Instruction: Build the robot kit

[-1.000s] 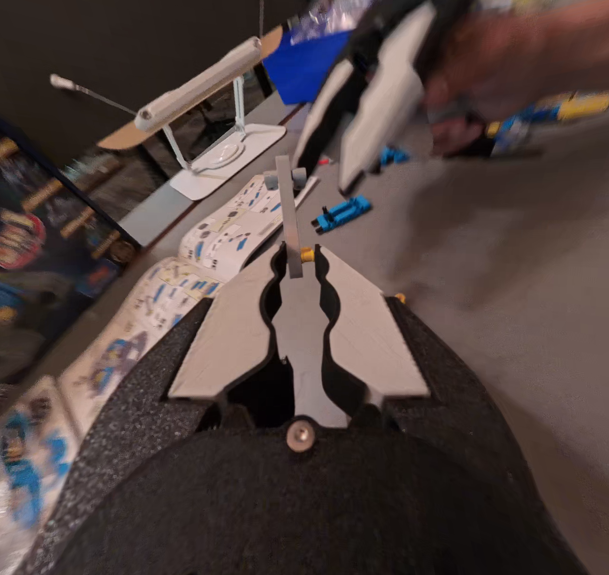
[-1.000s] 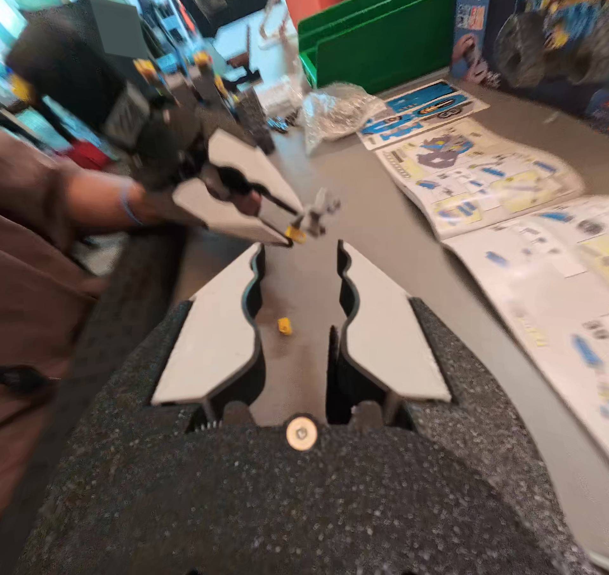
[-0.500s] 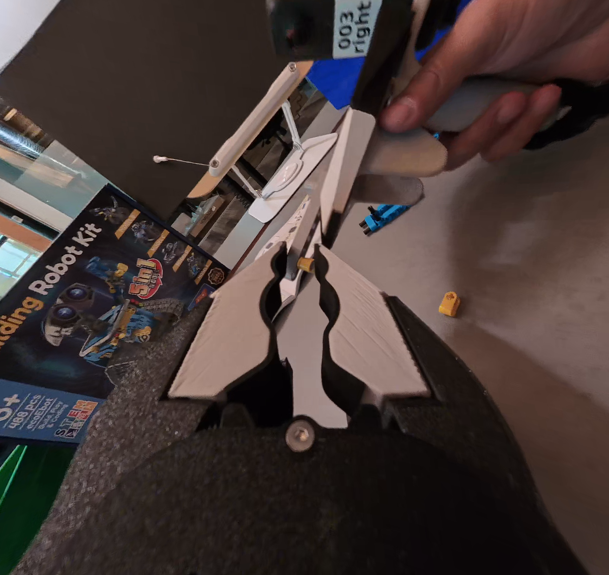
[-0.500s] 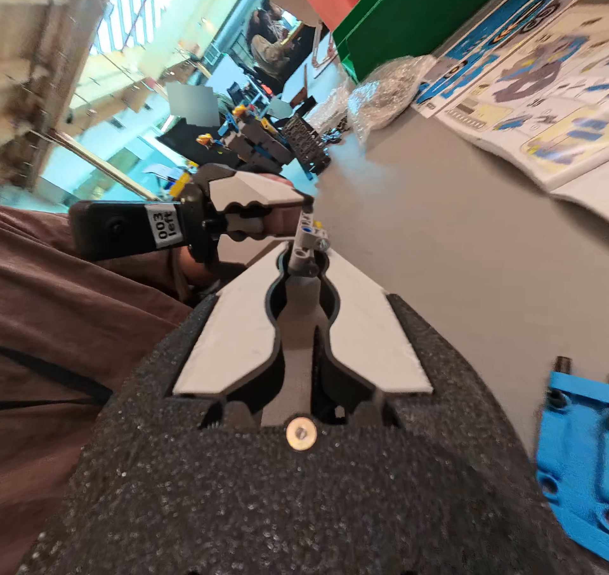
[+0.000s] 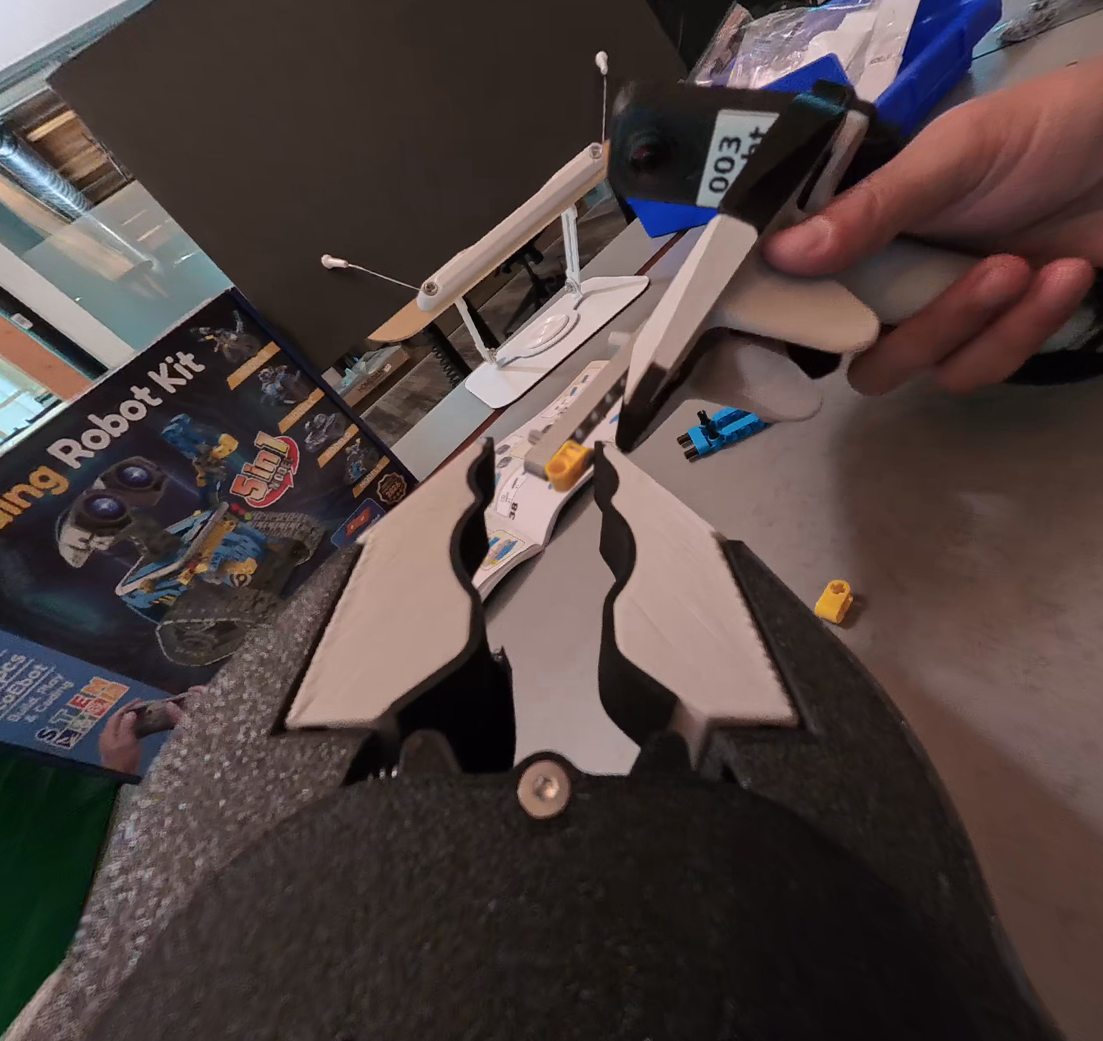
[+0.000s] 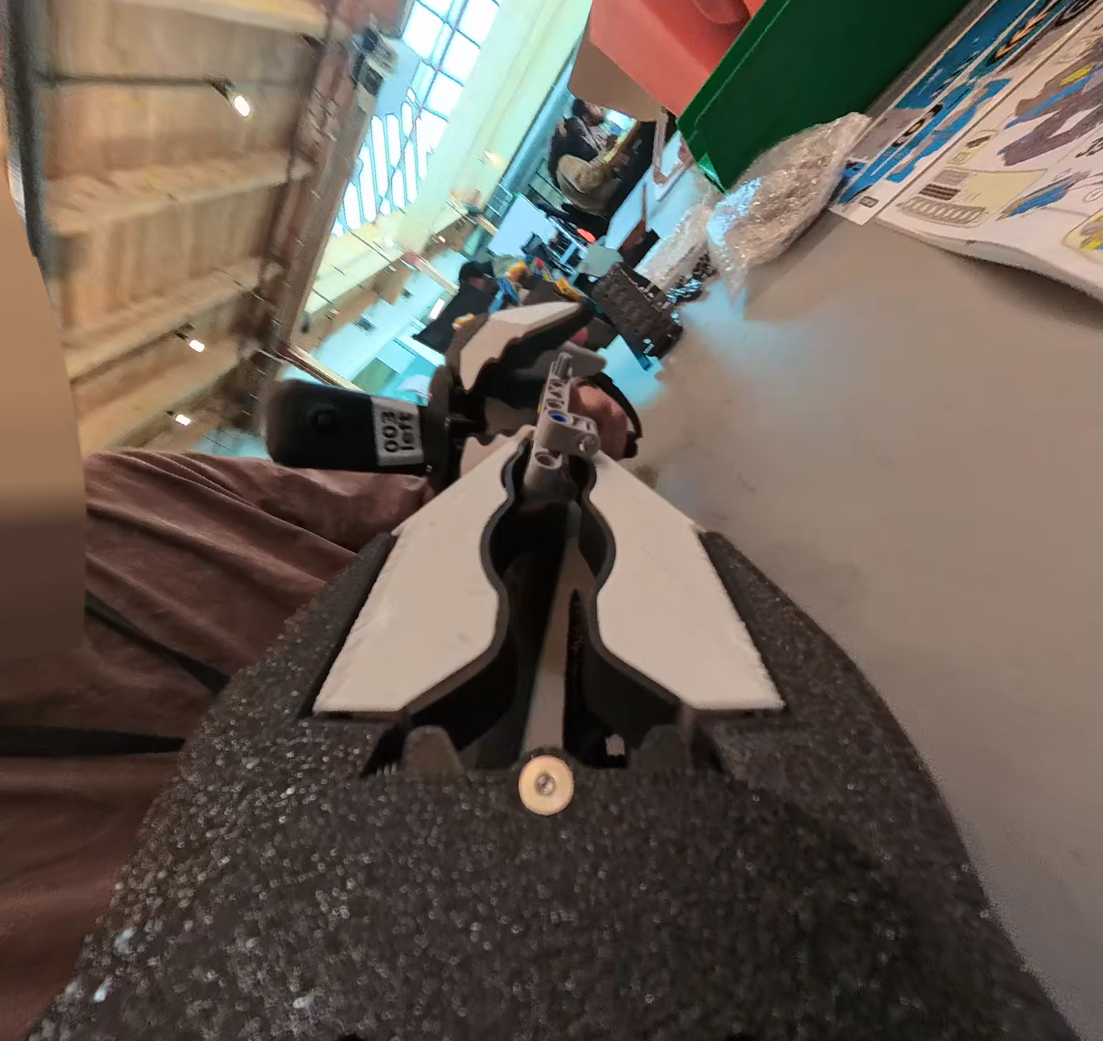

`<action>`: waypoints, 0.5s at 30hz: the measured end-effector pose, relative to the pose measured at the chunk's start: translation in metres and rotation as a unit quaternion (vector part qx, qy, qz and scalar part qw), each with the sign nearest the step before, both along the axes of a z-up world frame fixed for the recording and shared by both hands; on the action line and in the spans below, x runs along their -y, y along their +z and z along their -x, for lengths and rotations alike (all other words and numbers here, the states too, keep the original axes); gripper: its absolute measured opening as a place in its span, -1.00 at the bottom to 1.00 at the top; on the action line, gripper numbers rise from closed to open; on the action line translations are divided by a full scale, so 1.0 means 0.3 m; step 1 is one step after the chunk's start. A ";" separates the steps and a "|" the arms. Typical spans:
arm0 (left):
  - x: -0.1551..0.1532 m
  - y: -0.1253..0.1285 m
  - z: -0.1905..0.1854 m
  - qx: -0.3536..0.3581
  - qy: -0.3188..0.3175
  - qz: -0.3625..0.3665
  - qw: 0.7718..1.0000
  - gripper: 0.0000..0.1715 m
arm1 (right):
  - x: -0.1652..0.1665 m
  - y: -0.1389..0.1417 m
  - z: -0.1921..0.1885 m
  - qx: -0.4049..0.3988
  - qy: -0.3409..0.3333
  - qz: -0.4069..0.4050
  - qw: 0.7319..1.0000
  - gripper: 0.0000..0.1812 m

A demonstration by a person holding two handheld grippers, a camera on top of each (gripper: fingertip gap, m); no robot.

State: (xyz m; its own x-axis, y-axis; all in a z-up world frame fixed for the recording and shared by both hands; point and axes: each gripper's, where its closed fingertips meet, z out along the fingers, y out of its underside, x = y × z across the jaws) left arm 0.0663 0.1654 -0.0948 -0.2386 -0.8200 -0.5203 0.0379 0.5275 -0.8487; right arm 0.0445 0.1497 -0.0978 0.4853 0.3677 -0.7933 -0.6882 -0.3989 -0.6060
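My left gripper (image 5: 540, 451) is open and empty above the grey table (image 5: 895, 535). Just past its fingertips is a grey toy beam (image 5: 588, 400) with a yellow connector (image 5: 564, 463) on its near end. My right gripper (image 5: 625, 439), held by a hand (image 5: 985, 224), is shut on that beam. In the right wrist view my right gripper (image 6: 555, 463) is shut on the grey beam assembly (image 6: 552, 415), which sticks up past the tips. The left gripper (image 6: 525, 350) shows just behind it, its fingers apart.
A loose yellow connector (image 5: 834, 599) and a blue part (image 5: 722, 424) lie on the table. An open instruction booklet (image 5: 525, 511), a robot kit box (image 5: 179, 505), a white stand (image 5: 537, 236) and a blue bin (image 5: 931, 39) stand behind. A green bin (image 6: 835, 57) and a plastic bag (image 6: 776, 206) sit at the far side.
My left gripper has opened and let go of the grey beam. My right gripper came in, shut on the beam and now holds it alone.
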 end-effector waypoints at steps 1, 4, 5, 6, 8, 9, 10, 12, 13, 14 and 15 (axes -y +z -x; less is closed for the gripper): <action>-0.004 0.001 -0.001 -0.001 0.001 0.006 1.000 -0.62 | -0.002 0.006 0.002 -0.023 0.002 -0.002 1.000 -0.87; -0.014 0.012 -0.001 0.002 0.004 0.018 1.000 -0.61 | -0.013 0.007 0.014 -0.076 0.006 0.002 0.997 -0.87; -0.016 0.012 -0.002 0.002 0.005 0.020 1.000 -0.61 | -0.016 0.008 0.015 -0.092 0.006 0.001 0.996 -0.87; -0.018 0.011 -0.002 0.002 0.007 0.020 1.000 -0.61 | -0.019 0.008 0.012 -0.110 0.004 0.003 0.994 -0.87; -0.019 0.015 -0.002 0.004 0.006 0.023 1.000 -0.62 | -0.020 0.014 0.008 -0.142 0.004 -0.001 0.990 -0.87; -0.019 0.016 -0.002 0.004 0.006 0.024 1.000 -0.61 | -0.021 0.013 0.003 -0.156 -0.001 0.000 0.988 -0.87; -0.018 0.016 -0.001 0.004 0.004 0.025 1.000 -0.61 | -0.023 0.010 -0.005 -0.167 -0.008 0.003 0.986 -0.87; -0.018 0.019 0.001 0.007 0.005 0.024 1.000 -0.61 | -0.023 0.013 -0.018 -0.193 -0.017 0.002 0.981 -0.87; -0.017 0.021 0.002 0.009 0.004 0.023 1.000 -0.61 | -0.023 0.010 -0.025 -0.201 -0.023 0.004 0.979 -0.87; -0.017 0.020 0.001 0.008 0.005 0.023 1.000 -0.61 | -0.023 0.007 -0.030 -0.206 -0.027 0.005 0.978 -0.88; -0.017 0.015 -0.001 0.005 0.006 0.023 1.000 -0.61 | -0.022 0.007 -0.032 -0.209 -0.029 0.004 0.977 -0.88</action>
State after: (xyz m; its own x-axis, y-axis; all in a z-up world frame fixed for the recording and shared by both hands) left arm 0.0668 0.1706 -0.0902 -0.2234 -0.8455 -0.4850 0.0399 0.4892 -0.8713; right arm 0.0542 0.1563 -0.0957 0.1375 0.3418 -0.9297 -0.8967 -0.3558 -0.2634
